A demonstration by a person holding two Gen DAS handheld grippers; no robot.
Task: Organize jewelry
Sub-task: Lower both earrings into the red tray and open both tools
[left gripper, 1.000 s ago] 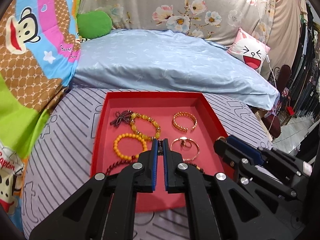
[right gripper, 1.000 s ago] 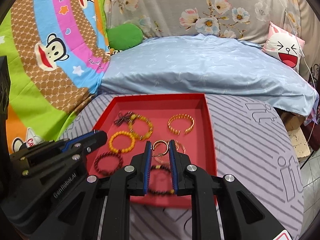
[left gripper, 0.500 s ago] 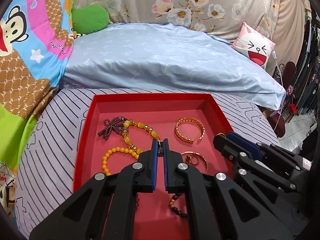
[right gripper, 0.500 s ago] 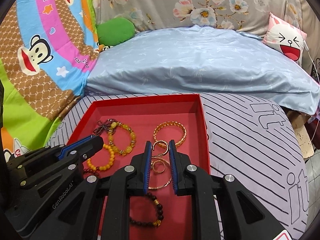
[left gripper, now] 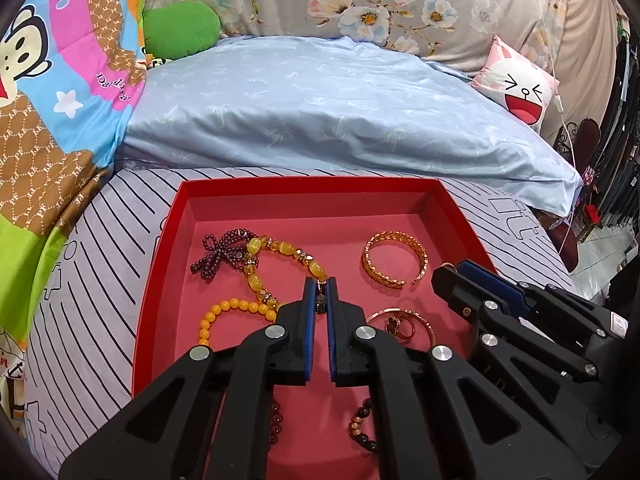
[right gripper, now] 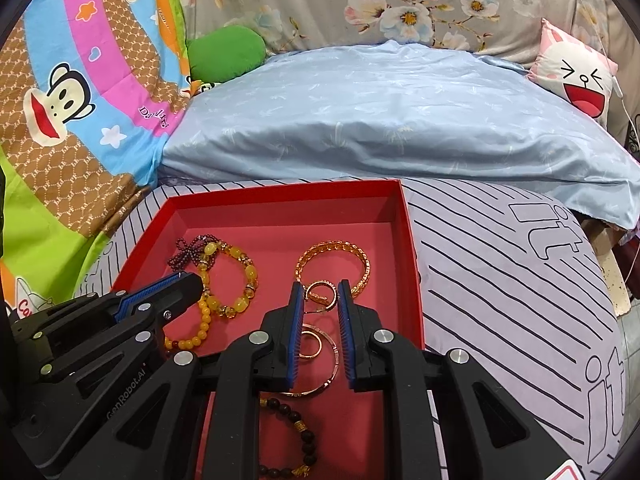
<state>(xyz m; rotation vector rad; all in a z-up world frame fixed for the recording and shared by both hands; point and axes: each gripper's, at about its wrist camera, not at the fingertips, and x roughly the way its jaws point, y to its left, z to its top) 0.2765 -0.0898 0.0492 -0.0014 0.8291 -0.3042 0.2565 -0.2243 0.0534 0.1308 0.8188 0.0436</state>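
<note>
Left wrist view is showing me a bed covered by a grey striped sheet [left gripper: 100, 248], with a pale blue quilt [left gripper: 320, 112] bunched beyond it, a floral cover [left gripper: 380, 4] at the back, a cartoon monkey blanket [left gripper: 48, 92] off to my left, a green cushion [left gripper: 180, 32] and a laughing-face pillow [left gripper: 516, 80] far to my right. A red tray [left gripper: 160, 264] is lying on the sheet directly under both tools.

My left gripper [left gripper: 319, 286] is hanging over the tray with its blue pads nearly together, and they are pinching a small dark piece of the yellow stone bracelet [left gripper: 276, 260], which is trailing away ahead and to the left toward its dark beaded bow [left gripper: 220, 252]. An orange bead bracelet [left gripper: 228, 312] is lying just left of my fingers, and a gold cuff [left gripper: 394, 260] is lying ahead to the right.

My right gripper [right gripper: 320, 300] is standing a little apart at the tips, and a small gold ring [right gripper: 320, 294] is sitting between the pads; I cannot tell whether they are actually pressing it. A thin rose-gold bangle [right gripper: 332, 364] with another ring [right gripper: 310, 344] inside it is lying below that gap, and a dark bead bracelet [right gripper: 300, 436] is lying nearer me, partly under the tool body.
</note>
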